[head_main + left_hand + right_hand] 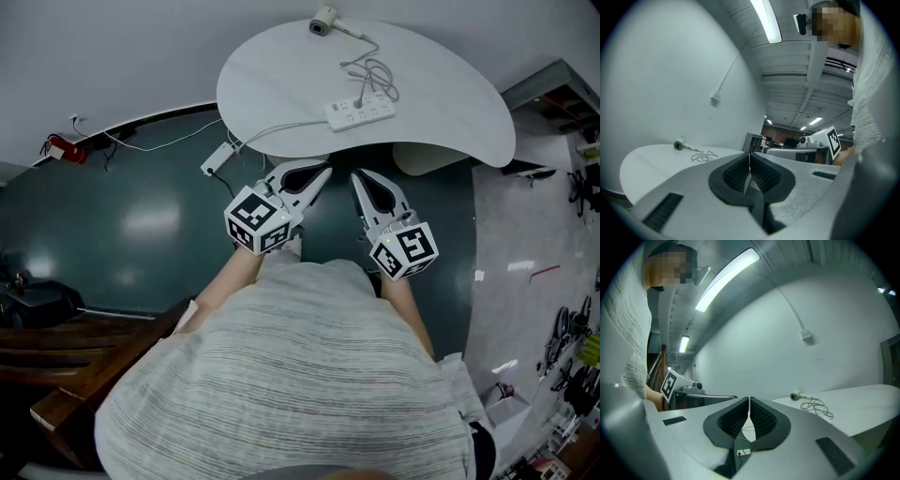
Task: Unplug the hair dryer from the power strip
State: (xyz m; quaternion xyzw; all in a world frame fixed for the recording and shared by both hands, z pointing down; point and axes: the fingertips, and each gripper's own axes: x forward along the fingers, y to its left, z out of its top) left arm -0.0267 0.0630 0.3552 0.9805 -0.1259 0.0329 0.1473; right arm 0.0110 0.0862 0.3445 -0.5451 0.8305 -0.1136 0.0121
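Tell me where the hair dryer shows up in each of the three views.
Head view: hair dryer at the top centre, at the far edge of the white table.
Left gripper view: hair dryer small at the left, up and left of the jaws.
Right gripper view: hair dryer right of centre, above the jaws.
Shared landmark: the coiled cord lying on the table beside it, in all three.

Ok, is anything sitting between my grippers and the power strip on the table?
Nothing visible. The left gripper and right gripper sit short of the table, and only bare tabletop lies before the power strip. The hair dryer and its cord lie beyond it.
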